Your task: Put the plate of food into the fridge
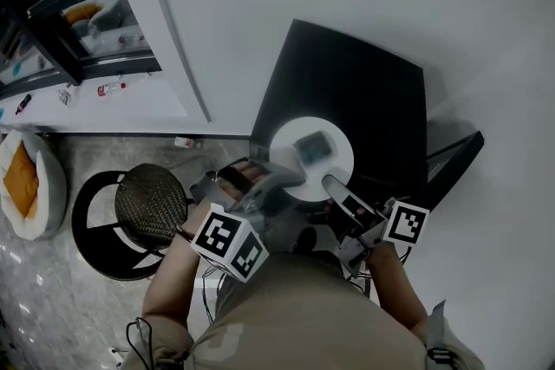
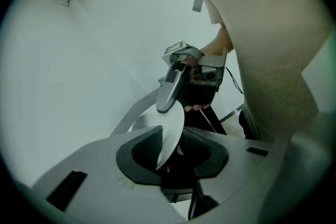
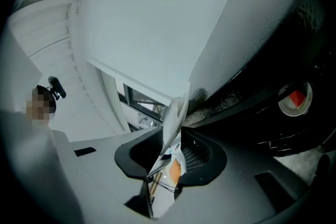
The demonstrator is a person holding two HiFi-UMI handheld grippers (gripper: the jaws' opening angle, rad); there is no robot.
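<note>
Because the plate (image 1: 341, 153) is thin, hard and smooth, it can slip or break if it falls. So I think it needs a hold on its rim from two sides. That is how it is held now. The left gripper (image 1: 276, 179) is clenched on the near left rim. The right gripper (image 1: 335, 185) is clenched on the near right rim. The plate looks light. The food (image 1: 312, 147) is a small wrapped thing lying loose in the middle, so the plate should be carried flat or the food may slide off.

The plate is in front of the person, over a black counter (image 1: 347, 82). I cannot tell if it touches the counter. Big white walls (image 1: 434, 13) are all around. On the floor (image 1: 52, 290) to the left are a round black stool (image 1: 149, 202) and a white cushion (image 1: 48, 186) with an orange middle. I cannot tell which thing is the fridge.
</note>
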